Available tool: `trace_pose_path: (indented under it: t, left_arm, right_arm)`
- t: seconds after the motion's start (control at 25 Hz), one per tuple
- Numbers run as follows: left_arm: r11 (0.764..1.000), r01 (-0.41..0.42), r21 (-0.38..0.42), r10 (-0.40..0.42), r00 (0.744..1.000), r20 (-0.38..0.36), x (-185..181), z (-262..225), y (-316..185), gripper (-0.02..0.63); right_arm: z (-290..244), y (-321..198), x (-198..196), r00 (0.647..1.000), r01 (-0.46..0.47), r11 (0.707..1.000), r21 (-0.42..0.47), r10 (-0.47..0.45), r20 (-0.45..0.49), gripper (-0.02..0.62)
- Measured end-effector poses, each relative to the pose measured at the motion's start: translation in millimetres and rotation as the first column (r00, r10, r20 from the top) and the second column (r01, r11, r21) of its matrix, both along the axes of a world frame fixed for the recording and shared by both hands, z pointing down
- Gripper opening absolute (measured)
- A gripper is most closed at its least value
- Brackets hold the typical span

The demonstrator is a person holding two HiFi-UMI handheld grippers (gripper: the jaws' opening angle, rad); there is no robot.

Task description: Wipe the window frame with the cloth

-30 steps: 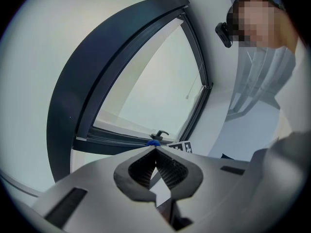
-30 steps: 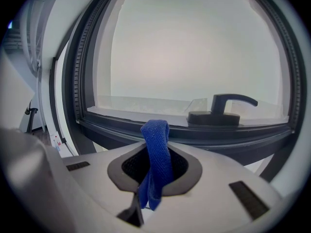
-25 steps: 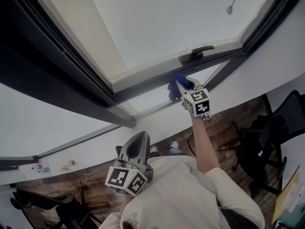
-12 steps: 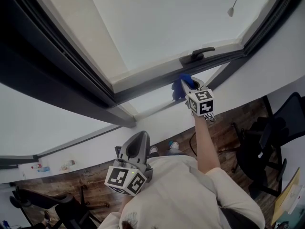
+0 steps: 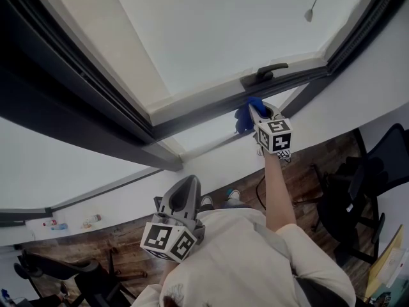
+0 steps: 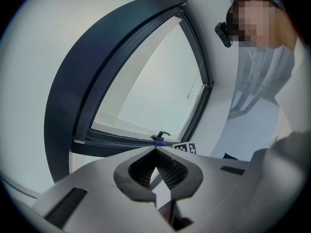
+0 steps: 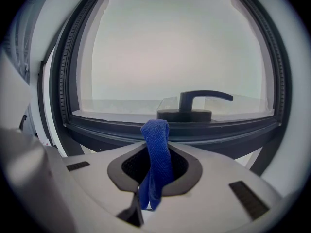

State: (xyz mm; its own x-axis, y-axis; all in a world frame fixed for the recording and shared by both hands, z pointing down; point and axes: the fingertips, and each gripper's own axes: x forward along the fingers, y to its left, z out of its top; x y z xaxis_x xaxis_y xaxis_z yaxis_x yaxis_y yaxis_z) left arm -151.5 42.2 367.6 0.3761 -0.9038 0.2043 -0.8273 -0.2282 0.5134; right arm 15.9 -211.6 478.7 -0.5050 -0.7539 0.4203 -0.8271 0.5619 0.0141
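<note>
pale daylight fills the big window (image 5: 217,31) above a white wall (image 5: 383,75), wooden floor (image 5: 329,151) and black chair (image 5: 348,200).

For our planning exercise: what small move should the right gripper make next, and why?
Probably slide the cloth sideways along the window frame: the right gripper holds it at the frame just below the handle, and more frame extends rightward.

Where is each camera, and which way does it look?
Head view: on the person's head, looking over their shirt and arm at both grippers; the right gripper holds the blue cloth at the window frame.
Left gripper view: on the left gripper, past its shut, empty jaws toward the window frame; shirt shows.
Right gripper view: on the right gripper, facing the handle, jaws shut on blue cloth.
All share the handle.
</note>
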Motion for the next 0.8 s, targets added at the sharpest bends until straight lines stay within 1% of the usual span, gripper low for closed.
trace_pose_path:
  t: [0.28, 0.48, 0.56, 0.64, 0.8]
  left_arm:
    - [1.0, 0.006, -0.003, -0.006, 1.0, 0.002, 3, 1, -4, 0.005]
    - [1.0, 0.013, -0.007, -0.013, 1.0, 0.001, 5, 2, -7, 0.005]
    - [1.0, 0.009, -0.006, -0.009, 1.0, -0.002, 7, 1, -9, 0.005]
    - [1.0, 0.005, -0.004, -0.005, 1.0, -0.005, 9, 0, -12, 0.005]
    - [1.0, 0.001, -0.001, -0.001, 1.0, -0.007, 14, -1, -17, 0.005]
  right_arm:
    - [0, -9, 21, 0.999, -0.047, 0.999, 0.002, 0.047, 0.01, 0.054]
    - [-1, -9, 22, 0.995, -0.058, 0.998, 0.024, 0.056, 0.077, 0.054]
    - [-1, -8, 21, 0.994, -0.05, 0.998, 0.038, 0.046, 0.095, 0.049]
    - [0, -8, 20, 0.995, -0.029, 0.998, 0.048, 0.024, 0.092, 0.048]
    - [0, -8, 19, 0.999, 0.034, 0.998, 0.049, -0.035, 0.026, 0.049]
